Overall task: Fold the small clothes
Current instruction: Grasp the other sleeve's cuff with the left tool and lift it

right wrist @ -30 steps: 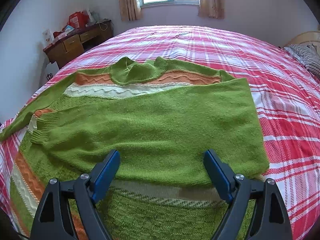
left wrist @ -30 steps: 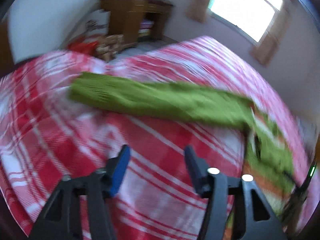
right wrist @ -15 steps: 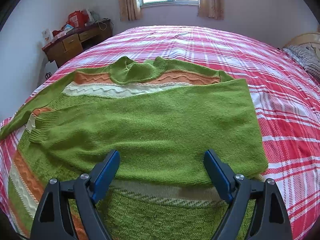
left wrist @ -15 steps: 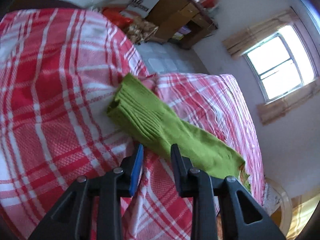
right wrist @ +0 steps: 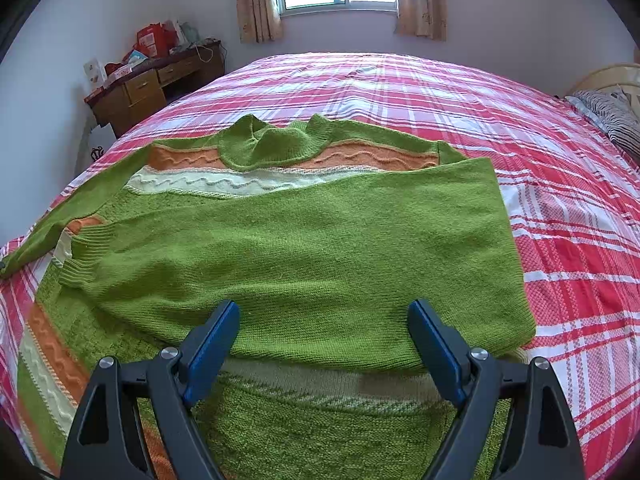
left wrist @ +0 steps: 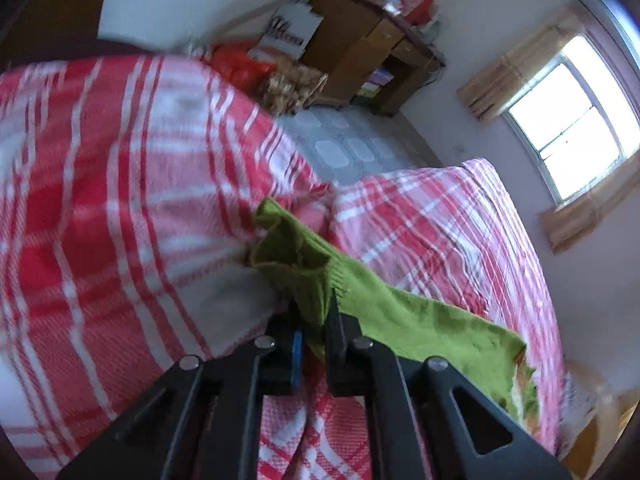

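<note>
Clamped between the closed pads of the left gripper [left wrist: 316,320], the ribbed cuff of the sweater's left sleeve [left wrist: 400,312] is pinched just behind its open end, which bunches up ahead of the fingertips. From that grip the sleeve's long axis is seen running away to the right in the left wrist view, across the red plaid bedspread [left wrist: 120,200] toward the body of the green sweater [right wrist: 312,248].

The right gripper [right wrist: 324,332] is held spread wide, nothing between its 2 pads, poised above the near part of the sweater. Beneath it the right sleeve [right wrist: 280,264] is already laid crosswise over the chest, its cuff pointing to the left side of that view.

The sweater is spread flat on the bed, collar toward the window. The left sleeve [right wrist: 72,200] is stretched outward beyond the body's left edge, so the coming fold is judged to depend on the cuff being carried back along that axis, over the body. The left hand is nearer; the right hand sits well apart.
</note>
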Tool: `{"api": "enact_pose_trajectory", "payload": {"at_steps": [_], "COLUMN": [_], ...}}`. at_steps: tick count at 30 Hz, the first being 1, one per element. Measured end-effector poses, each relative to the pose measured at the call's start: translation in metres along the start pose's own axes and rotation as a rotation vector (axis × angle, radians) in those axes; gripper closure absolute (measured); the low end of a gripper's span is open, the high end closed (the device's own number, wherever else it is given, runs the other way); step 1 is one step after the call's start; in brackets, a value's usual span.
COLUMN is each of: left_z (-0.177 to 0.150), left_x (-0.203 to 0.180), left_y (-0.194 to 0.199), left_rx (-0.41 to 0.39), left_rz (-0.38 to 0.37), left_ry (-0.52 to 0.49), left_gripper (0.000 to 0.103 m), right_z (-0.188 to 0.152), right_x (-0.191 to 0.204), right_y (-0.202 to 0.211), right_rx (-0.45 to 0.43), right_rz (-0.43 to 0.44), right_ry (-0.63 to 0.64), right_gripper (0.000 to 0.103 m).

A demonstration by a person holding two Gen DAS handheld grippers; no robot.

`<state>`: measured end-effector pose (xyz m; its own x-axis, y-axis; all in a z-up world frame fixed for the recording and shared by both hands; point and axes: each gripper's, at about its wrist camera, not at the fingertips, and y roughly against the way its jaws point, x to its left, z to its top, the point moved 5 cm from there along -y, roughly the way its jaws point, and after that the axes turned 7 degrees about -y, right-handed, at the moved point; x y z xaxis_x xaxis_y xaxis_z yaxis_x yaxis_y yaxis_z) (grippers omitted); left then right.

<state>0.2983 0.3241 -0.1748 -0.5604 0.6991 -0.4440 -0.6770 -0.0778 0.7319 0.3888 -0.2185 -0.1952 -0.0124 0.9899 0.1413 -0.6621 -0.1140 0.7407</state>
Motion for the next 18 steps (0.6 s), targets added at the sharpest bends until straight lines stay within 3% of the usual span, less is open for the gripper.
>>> {"api": "enact_pose_trajectory", "payload": {"at_steps": [18], "left_z": [0.04], "left_x": [-0.102], "left_y": [0.078], "left_rx": [-0.192], "left_rz": [-0.097], "left_ry": [-0.245], "left_gripper": [0.096], "right_z": [0.0], "right_x": [-0.004], "right_y": [0.004], "right_rx": [-0.015], "right_rz": [0.014], "right_ry": [-0.02], "right_gripper": [0.016]}}
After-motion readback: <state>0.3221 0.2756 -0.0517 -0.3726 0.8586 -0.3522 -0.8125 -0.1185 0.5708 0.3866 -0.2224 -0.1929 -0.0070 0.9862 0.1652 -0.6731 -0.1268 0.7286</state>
